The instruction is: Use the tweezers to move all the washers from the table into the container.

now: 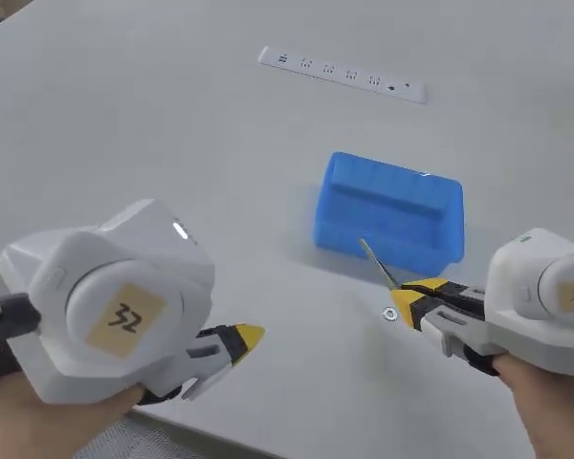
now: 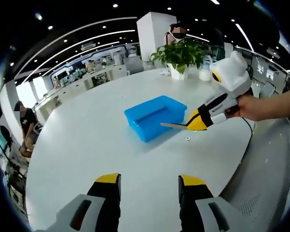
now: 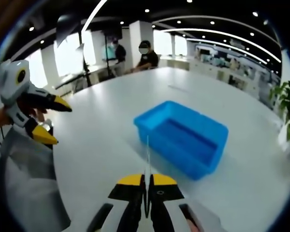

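One small metal washer point(image 1: 390, 314) lies on the white table just in front of the blue container point(image 1: 390, 215). My right gripper point(image 1: 416, 292) hovers over the washer, shut on thin tweezers point(image 1: 376, 262) that point toward the container's near wall. In the right gripper view the tweezers point(image 3: 147, 154) rise from the shut jaws toward the container point(image 3: 183, 137). The left gripper point(image 1: 247, 337) hangs low at the left, open and empty. Its own view shows its jaws apart point(image 2: 150, 181), with the container point(image 2: 154, 116), washer point(image 2: 187, 139) and right gripper point(image 2: 199, 121) ahead.
A white power strip point(image 1: 342, 75) lies at the far side of the table. The table's near edge point(image 1: 220, 435) runs below my hands. Potted plants point(image 2: 181, 55) stand at the far end of the table, and people are in the room behind.
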Available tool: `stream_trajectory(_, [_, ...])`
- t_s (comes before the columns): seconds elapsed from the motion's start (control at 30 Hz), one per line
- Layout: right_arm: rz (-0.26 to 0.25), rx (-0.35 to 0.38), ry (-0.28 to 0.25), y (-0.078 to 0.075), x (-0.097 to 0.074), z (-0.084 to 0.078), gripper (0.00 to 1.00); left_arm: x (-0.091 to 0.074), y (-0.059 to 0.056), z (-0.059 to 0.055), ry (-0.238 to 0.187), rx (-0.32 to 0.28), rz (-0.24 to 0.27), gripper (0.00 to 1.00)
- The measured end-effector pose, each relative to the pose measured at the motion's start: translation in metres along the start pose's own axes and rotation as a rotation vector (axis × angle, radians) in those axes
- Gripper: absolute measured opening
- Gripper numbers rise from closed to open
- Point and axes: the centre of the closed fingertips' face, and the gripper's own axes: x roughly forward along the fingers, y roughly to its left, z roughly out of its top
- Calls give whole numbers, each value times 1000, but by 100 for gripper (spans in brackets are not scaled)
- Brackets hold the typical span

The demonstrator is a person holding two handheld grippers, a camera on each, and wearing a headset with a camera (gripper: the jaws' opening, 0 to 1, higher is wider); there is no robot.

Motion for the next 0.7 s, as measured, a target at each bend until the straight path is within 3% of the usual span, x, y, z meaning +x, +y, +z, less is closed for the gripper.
stream_trajectory(0.13, [31, -9, -10, 12, -5, 6, 2, 14, -6, 11, -32, -32, -67, 24])
stream_trajectory(0.3, [104, -32, -38, 38, -15, 18, 1, 35, -4, 10, -21, -71, -95, 0])
stream_trajectory(0.43, [159, -54, -68, 59, -25, 31, 2, 49, -7, 7, -18, -90, -126, 0])
stream_trajectory(0.53, [194, -64, -87, 73, -31, 39, 2, 50, -8, 9, -12, -75, -118, 0])
stream_trajectory(0.7, [228, -95, -86, 88, -34, 41, 2, 47, -16, 24, -60, -89, -147, 0])
